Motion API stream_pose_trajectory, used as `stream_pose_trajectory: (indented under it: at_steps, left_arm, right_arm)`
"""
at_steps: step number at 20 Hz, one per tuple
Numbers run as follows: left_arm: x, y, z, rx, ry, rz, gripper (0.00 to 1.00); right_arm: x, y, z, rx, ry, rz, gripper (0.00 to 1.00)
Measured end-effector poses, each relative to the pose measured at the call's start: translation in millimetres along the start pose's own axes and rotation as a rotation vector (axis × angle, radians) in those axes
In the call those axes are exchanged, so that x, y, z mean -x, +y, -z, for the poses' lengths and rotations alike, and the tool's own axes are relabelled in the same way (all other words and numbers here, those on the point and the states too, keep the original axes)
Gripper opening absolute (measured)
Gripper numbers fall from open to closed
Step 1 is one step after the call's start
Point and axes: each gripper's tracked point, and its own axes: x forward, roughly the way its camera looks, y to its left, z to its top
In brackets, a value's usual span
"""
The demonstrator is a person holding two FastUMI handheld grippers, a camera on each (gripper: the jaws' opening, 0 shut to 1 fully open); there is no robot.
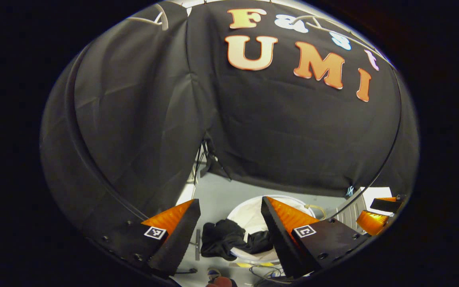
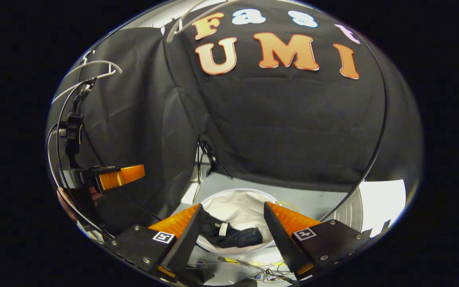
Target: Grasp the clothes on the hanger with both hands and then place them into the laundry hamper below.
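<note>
Left gripper view: left gripper (image 1: 229, 223) jaws spread wide, empty; dark clothes (image 1: 233, 239) draped over the white hamper's (image 1: 249, 211) near-left rim, long axis left-right. Right gripper view: right gripper (image 2: 233, 227) jaws spread, empty; clothes (image 2: 229, 235) inside hamper (image 2: 241, 203).

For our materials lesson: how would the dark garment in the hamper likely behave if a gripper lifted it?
The garment lies crumpled in folds, so it would probably droop limply, not hold shape. Part hangs over the hamper rim in the left gripper view, so it might drag or snag there. It looks thin, likely light.
</note>
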Motion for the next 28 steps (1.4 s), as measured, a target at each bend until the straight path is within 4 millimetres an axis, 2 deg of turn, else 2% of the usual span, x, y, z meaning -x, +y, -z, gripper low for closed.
stream_pose_trajectory:
  at_steps: [3,4,7,12,13,19,20,22,24,28]
  left_arm:
    - [19.9,-5.6,-38.0,0.019,-0.091,0.024,0.98]
    - [24.8,-4.0,-48.7,0.016,-0.116,0.03,1.0]
    - [39.5,-3.5,-79.9,0.018,-0.191,0.034,0.98]
    - [67.2,-6.3,-133.6,0.027,-0.331,0.039,0.97]
    - [73.6,-10.6,-141.1,0.035,-0.353,0.046,1.0]
    - [110.4,-20.9,-185.5,0.064,-0.476,0.081,0.94]
    - [111.8,-23.1,-190.4,0.059,-0.489,0.078,0.94]
    - [118.9,-27.2,-199.0,0.05,-0.514,0.078,0.94]
    - [127.7,-34.5,-208.1,0.05,-0.544,0.092,0.94]
    - [136.7,-42.9,-222.4,0.056,-0.582,0.117,0.94]
  right_arm:
    - [22.5,-4.4,-42.7,-0.006,-0.083,0.011,0.93]
    - [31.2,-5.7,-57.6,-0.009,-0.116,0.014,0.93]
    - [59.1,-13.5,-97.7,-0.002,-0.203,0.037,0.92]
    - [99.3,-31.4,-152.4,0.012,-0.357,0.095,0.92]
    - [108.0,-37.7,-159.7,0.014,-0.384,0.109,0.92]
    - [166.8,-74.4,-197.1,0.042,-0.506,0.201,0.92]
    - [175.4,-77.7,-201.0,0.051,-0.52,0.212,1.0]
    - [192.7,-84.6,-208.8,0.063,-0.548,0.236,1.0]
    - [206.3,-90.2,-217.7,0.069,-0.578,0.259,1.0]
    - [225.3,-103.2,-222.6,0.076,-0.609,0.287,1.0]
